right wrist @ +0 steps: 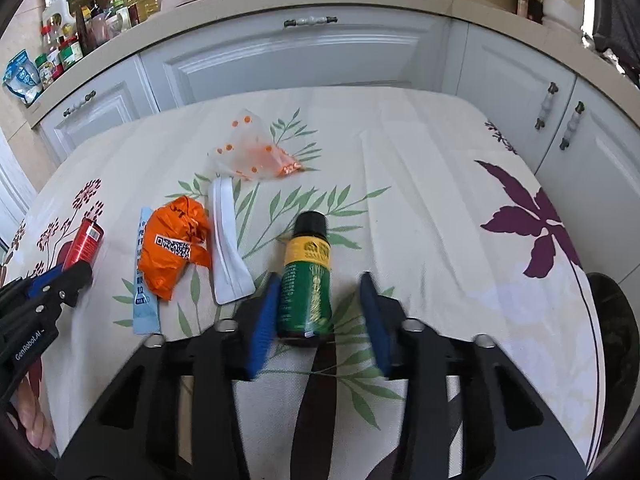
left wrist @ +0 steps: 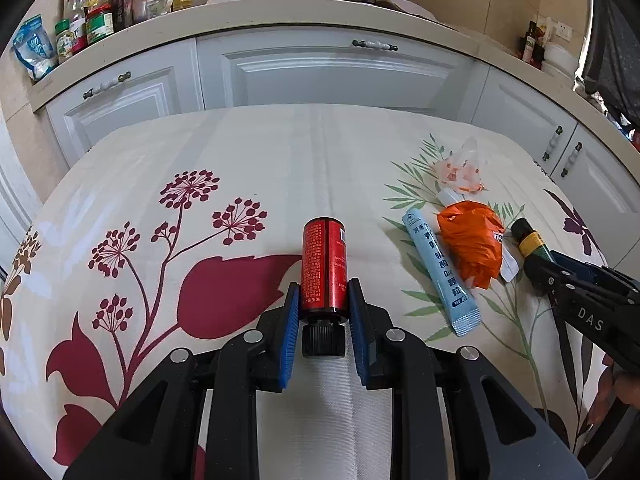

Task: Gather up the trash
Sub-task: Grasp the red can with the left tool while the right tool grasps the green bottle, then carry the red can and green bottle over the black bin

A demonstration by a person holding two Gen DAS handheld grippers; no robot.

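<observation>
A red bottle with a black cap lies on the flowered tablecloth; my left gripper is shut on it, both blue pads against its sides. The bottle also shows in the right wrist view. A green bottle with a yellow band and black cap lies between the blue pads of my right gripper, which is open, with a gap on the right side. It also shows in the left wrist view. Between the bottles lie an orange crumpled bag, a light blue sachet, a white wrapper and a clear orange-dotted bag.
The table stands against white kitchen cabinets. Jars and bottles crowd the countertop at the back left. A dark round object sits below the table's right edge.
</observation>
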